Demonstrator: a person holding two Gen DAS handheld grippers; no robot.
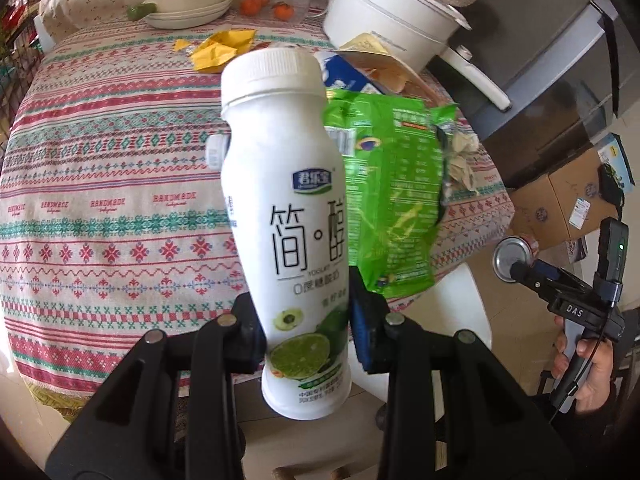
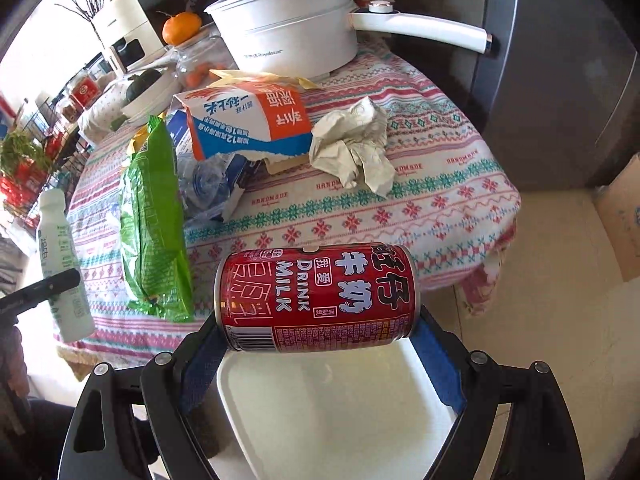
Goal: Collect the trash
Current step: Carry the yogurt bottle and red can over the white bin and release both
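1. One white yogurt bottle (image 1: 280, 216), cap on and lime printed on the label, clamped at its lower half between the narrow-set fingers of the left gripper (image 1: 308, 332), lifted above the patterned tablecloth (image 1: 100, 200).
2. One red milk can (image 2: 316, 296), lying sideways, gripped end to end by the wide-spread blue-padded fingers of the right gripper (image 2: 320, 344), held off the near edge of the tablecloth, above a white chair seat (image 2: 328, 408).
3. One green snack bag (image 2: 156, 232) on the tablecloth, between the bottle and the can in the right wrist view.
4. One torn blue, white and orange carton (image 2: 248, 124) farther back on the tablecloth, beyond the green bag.
5. One crumpled pale paper wad (image 2: 356, 144) just right of the carton, touching it.
6. One crushed clear plastic piece (image 2: 208, 188) in front of the carton.
7. One yellow wrapper (image 1: 220, 50) mid-tablecloth, in the left wrist view.
8. One white lidded pot (image 2: 288, 28) with a long handle at the far edge of the tablecloth.
9. One hand (image 1: 588, 376) seen on the right gripper's handle.
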